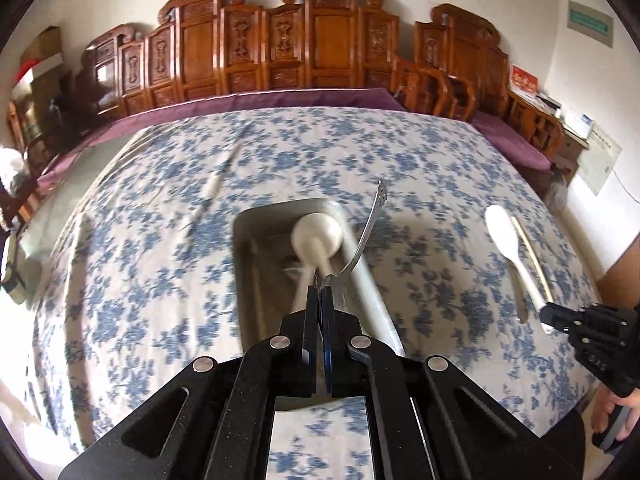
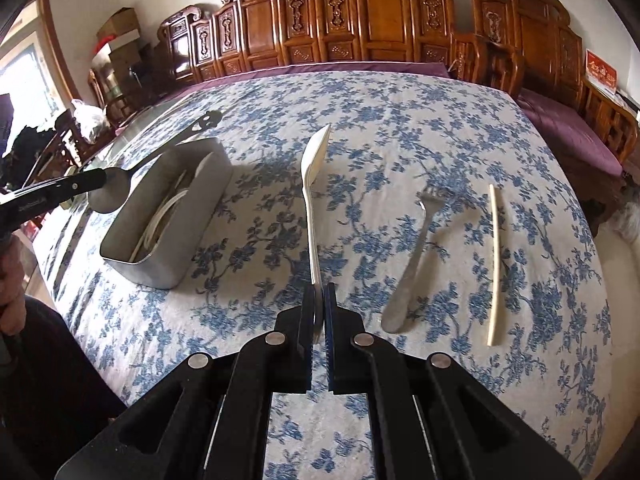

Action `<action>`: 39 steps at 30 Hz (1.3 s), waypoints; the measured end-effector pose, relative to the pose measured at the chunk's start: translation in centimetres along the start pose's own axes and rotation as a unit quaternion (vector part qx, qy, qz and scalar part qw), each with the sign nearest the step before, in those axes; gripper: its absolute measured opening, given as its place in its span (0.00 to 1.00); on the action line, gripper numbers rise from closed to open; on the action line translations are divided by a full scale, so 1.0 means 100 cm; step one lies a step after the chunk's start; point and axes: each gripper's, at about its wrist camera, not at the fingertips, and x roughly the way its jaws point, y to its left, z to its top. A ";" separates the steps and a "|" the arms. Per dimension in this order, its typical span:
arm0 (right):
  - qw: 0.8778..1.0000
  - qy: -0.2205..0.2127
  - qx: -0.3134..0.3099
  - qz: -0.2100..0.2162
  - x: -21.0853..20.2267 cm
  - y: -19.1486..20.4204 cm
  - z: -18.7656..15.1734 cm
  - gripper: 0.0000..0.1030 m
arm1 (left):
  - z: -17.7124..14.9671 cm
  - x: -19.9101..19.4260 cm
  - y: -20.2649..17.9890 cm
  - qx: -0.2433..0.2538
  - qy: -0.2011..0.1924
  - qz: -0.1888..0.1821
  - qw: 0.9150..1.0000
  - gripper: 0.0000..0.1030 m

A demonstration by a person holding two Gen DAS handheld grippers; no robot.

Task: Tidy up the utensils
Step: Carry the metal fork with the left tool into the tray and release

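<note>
My left claw (image 1: 320, 289) pinches a steel spoon (image 2: 108, 196) by its bowl over the rectangular metal tin (image 2: 168, 216); right claw (image 2: 319, 300) clamps white plastic rice paddle (image 2: 314, 184) handle. Risk: thin grip, spoon could twist & miss tin.

Blue-and-white floral tablecloth (image 2: 400, 128): covers the whole table top. Purple cushion (image 1: 256, 100): runs along the table's far edge and continues past its far right corner. Carved wooden chair backs (image 2: 360, 12): ranged in a row against the white wall behind the cushion. Cardboard boxes (image 2: 120, 28): stacked beyond the table's far left corner. Red card (image 1: 525, 80): propped beyond the far right corner.
</note>
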 end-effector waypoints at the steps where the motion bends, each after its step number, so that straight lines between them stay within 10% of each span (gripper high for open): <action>1: 1.000 -0.001 -0.004 0.001 0.000 0.004 0.001 0.05 | -0.001 0.001 0.004 -0.002 0.001 0.004 1.000 0.01; 22: 0.999 -0.004 -0.027 0.040 0.014 0.058 0.016 0.05 | -0.016 0.050 0.032 -0.012 0.043 0.084 0.995 0.01; 39: 0.998 -0.005 -0.035 0.054 0.017 0.079 0.027 0.05 | -0.019 0.058 0.019 -0.007 0.056 0.042 0.998 0.03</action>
